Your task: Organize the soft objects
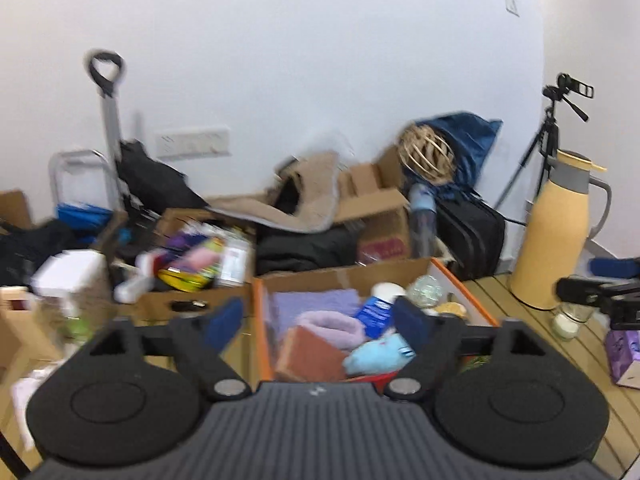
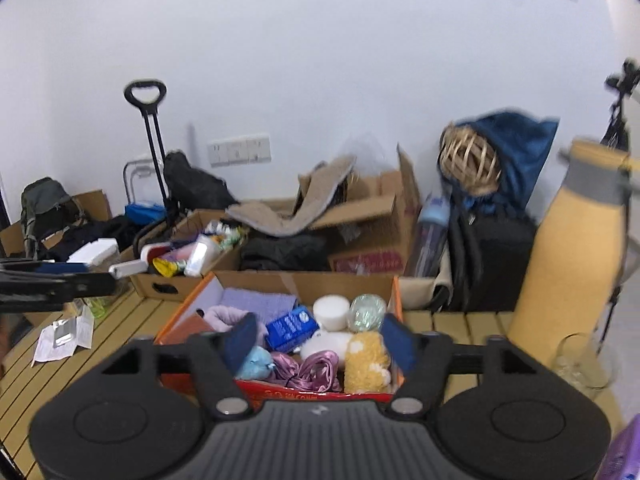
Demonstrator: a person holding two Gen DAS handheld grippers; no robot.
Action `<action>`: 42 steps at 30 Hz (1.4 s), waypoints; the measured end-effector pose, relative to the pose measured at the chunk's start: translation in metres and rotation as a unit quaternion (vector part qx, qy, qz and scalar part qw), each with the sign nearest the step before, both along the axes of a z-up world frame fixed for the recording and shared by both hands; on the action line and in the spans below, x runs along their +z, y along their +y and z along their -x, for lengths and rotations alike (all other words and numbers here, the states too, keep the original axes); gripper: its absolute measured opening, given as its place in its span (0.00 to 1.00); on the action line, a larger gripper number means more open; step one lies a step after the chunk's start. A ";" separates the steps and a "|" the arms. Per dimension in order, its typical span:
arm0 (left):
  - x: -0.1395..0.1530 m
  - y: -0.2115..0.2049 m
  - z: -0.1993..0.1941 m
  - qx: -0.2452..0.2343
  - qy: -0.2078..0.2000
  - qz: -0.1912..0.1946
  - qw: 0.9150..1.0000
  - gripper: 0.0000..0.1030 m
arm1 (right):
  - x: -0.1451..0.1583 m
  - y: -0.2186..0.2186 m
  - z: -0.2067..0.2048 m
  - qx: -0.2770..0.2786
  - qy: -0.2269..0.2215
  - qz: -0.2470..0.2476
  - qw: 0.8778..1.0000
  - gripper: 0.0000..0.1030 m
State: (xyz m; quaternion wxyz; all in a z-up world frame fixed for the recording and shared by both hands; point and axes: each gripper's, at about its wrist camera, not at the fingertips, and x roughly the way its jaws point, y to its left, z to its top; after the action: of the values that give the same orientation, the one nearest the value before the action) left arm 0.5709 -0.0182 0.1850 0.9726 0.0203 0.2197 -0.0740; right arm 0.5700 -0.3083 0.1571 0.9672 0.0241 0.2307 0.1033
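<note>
A cardboard box with an orange rim [image 1: 259, 320] [image 2: 397, 300] stands on the slatted wooden table. In it lie a purple towel [image 1: 316, 300] [image 2: 256, 300], a lilac fluffy piece [image 1: 332, 324] [image 2: 228, 316], a light blue plush [image 1: 376, 354] [image 2: 256, 362], pink satin cloth [image 2: 316, 368], a white plush [image 2: 324, 342] and a yellow plush [image 2: 366, 360]. A blue carton [image 2: 290, 326], a white jar [image 2: 330, 310] and a glass ball [image 2: 366, 312] share the box. My left gripper [image 1: 318, 320] hangs open above the box, holding nothing. My right gripper [image 2: 318, 340] is open and empty over the box's near side.
A tall yellow jug [image 1: 556, 240] [image 2: 576, 260] and a drinking glass [image 2: 576, 364] stand on the table at the right, near a purple tissue box [image 1: 624, 356]. Papers [image 2: 60, 336] lie at the left. Behind the table are cluttered cardboard boxes [image 2: 180, 256], bags and a tripod [image 1: 552, 128].
</note>
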 end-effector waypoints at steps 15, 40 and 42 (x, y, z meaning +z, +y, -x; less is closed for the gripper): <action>-0.099 0.041 0.228 0.040 -0.091 0.022 0.995 1.00 | -0.063 0.019 0.207 -0.031 -0.084 -0.005 0.996 0.88; -0.141 0.039 0.543 0.047 -0.136 0.005 0.990 1.00 | -0.139 0.070 0.540 0.028 -0.068 -0.009 0.997 0.98; -0.142 0.038 0.554 0.046 -0.142 0.004 0.989 1.00 | -0.137 0.072 0.551 0.031 -0.072 -0.009 0.997 0.98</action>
State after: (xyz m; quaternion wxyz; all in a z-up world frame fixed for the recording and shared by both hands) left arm 0.0168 0.0202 0.0431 0.9963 0.0165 0.0801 -0.0260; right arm 0.0188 -0.2365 0.0197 0.9774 0.0185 0.1597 0.1370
